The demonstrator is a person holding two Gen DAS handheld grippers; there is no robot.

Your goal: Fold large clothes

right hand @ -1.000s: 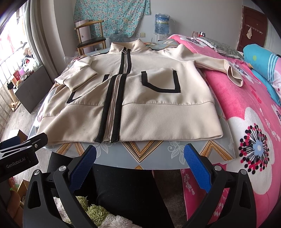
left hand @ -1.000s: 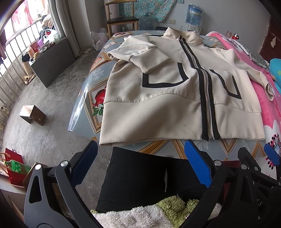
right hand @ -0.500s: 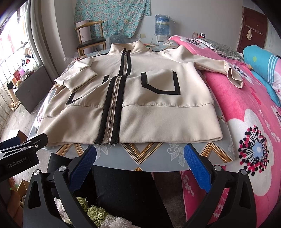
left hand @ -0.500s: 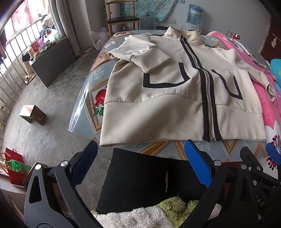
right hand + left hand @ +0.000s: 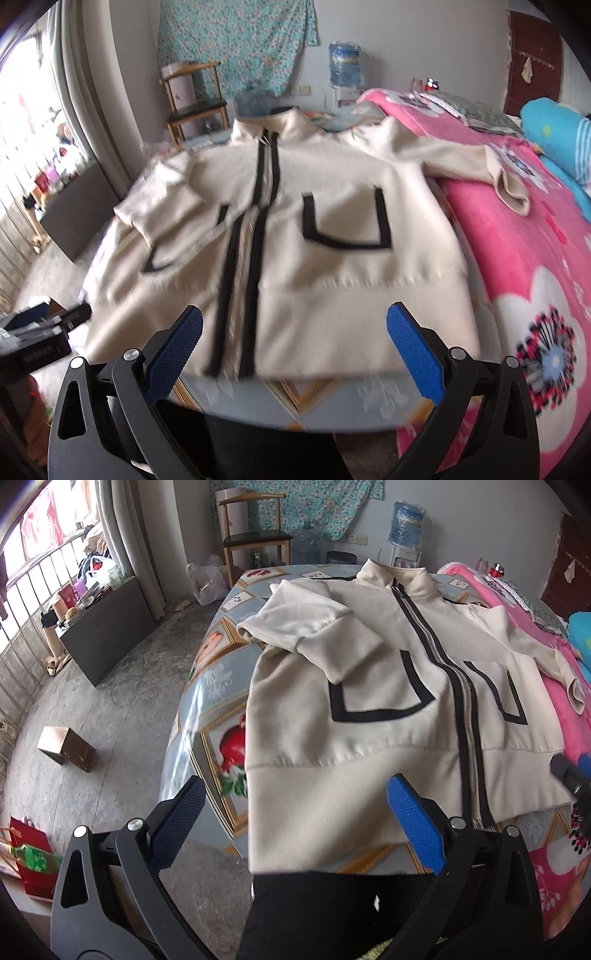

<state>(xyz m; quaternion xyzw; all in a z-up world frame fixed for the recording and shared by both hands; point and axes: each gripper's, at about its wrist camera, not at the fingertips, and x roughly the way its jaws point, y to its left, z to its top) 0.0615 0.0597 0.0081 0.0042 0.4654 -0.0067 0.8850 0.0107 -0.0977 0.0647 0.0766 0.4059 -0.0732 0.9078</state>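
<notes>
1. Left wrist view: left gripper [image 5: 295, 819] jaws spread wide, nothing btwn them, hovering over hem corner of cream jacket [image 5: 369, 716].
2. Right gripper [image 5: 294, 345] also wide open, empty, over jacket hem nr the zip [image 5: 255, 236]; view is blurred.
3. Jacket lies flat, front up, zipped, on patterned tablecloth [image 5: 210, 686]. One sleeve [image 5: 314, 635] is folded across chest; other sleeve [image 5: 480, 170] stretches onto pink blanket [image 5: 524, 251].
4. Wooden chair [image 5: 255, 539] & water jug [image 5: 406, 524] stand by far wall.
</notes>
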